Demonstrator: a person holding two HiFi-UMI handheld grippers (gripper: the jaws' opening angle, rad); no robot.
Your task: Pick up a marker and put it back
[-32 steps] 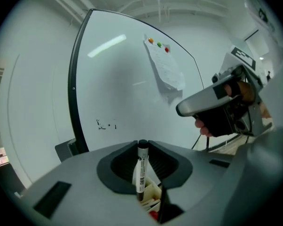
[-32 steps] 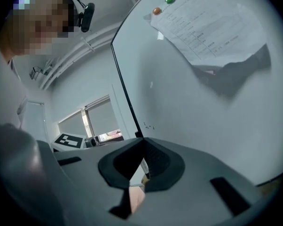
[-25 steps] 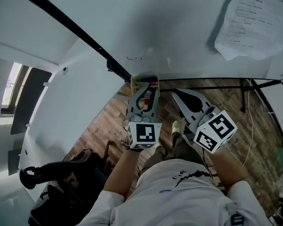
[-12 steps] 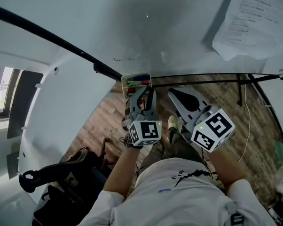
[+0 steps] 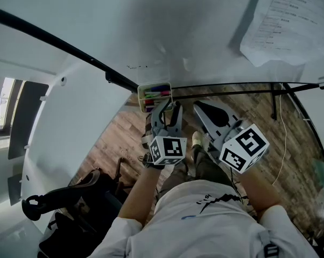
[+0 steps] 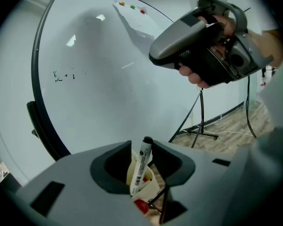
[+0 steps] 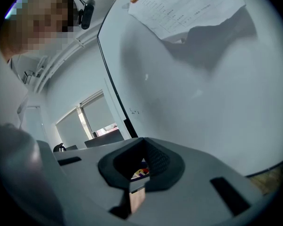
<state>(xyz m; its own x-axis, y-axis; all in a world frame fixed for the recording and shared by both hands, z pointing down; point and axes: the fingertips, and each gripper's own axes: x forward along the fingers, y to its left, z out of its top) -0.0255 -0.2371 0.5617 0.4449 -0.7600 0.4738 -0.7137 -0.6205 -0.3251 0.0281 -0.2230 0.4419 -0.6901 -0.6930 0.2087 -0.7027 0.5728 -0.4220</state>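
The left gripper (image 6: 142,145) was positioned directly in front of the whiteboard (image 5: 178,31). Its jaws were spread and had just been opening. A white marker (image 6: 140,166) with a black cap stood between them, nearly upright, cap at 12 o'clock. Neither jaw pinched it. The lower end of the marker sat inside the cream marker holder (image 5: 140,95), which was mounted at the bottom edge of the whiteboard. In the head view this holder lay at 12 o'clock from the left gripper, just beyond the jaw tips. It held several other coloured markers (image 5: 156,94).

The right gripper (image 7: 144,140) was held at 3 o'clock from the left gripper, near it but not touching. Its jaws were pressed together with nothing between them. In the left gripper view it appeared at 2 o'clock, carried in the person's hand (image 6: 205,76).

A printed paper sheet (image 5: 288,23) hung on the whiteboard at 2 o'clock from the holder, well apart from it. The whiteboard stand's black legs rested on a wood-pattern floor (image 5: 291,144). A black office chair (image 5: 54,198) stood at 8 o'clock from the left gripper, well apart.
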